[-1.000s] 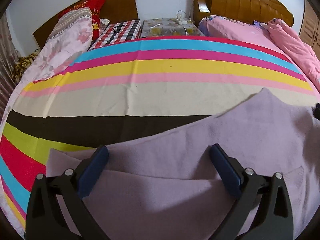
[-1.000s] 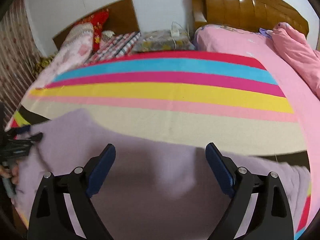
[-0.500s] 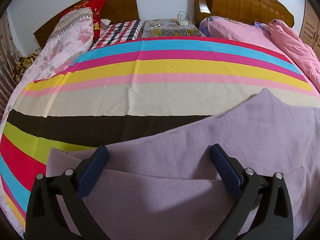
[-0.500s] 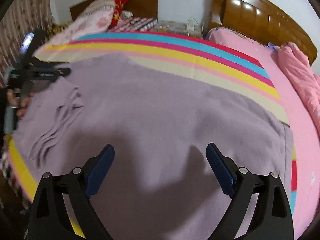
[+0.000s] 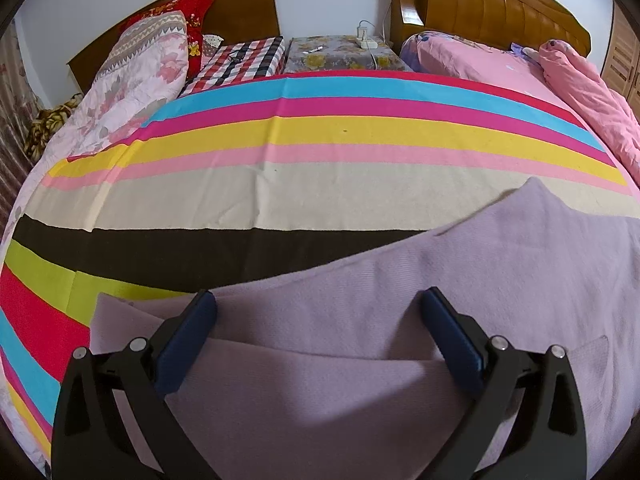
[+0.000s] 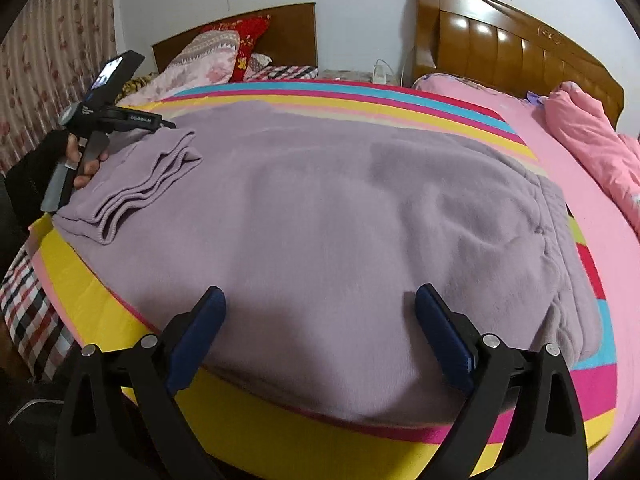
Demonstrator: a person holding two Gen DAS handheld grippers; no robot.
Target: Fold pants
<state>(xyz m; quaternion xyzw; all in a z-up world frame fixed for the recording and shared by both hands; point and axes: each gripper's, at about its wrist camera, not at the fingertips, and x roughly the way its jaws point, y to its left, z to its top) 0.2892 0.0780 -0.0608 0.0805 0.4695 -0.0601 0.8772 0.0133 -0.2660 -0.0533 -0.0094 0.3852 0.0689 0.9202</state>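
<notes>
Lilac fleece pants (image 6: 320, 208) lie flat across the striped blanket, legs folded onto each other, with the cuffs (image 6: 132, 196) bunched at the left and the waistband (image 6: 560, 240) at the right. My right gripper (image 6: 320, 304) is open and empty above the pants' near edge. My left gripper (image 5: 318, 308) is open over the cuff end of the pants (image 5: 400, 300), holding nothing. The left gripper also shows from the side in the right wrist view (image 6: 168, 125), just above the cuffs.
The striped blanket (image 5: 280, 136) covers the bed. Pillows and a floral quilt (image 5: 132, 68) lie at the head on the left. A pink duvet (image 6: 592, 156) is heaped at the right. A bedside table with a power strip (image 5: 366, 42) stands between two wooden headboards.
The right gripper has pulled back and swung its view left, so the whole pants and the left gripper come into sight. The left gripper has stayed in place, open.
</notes>
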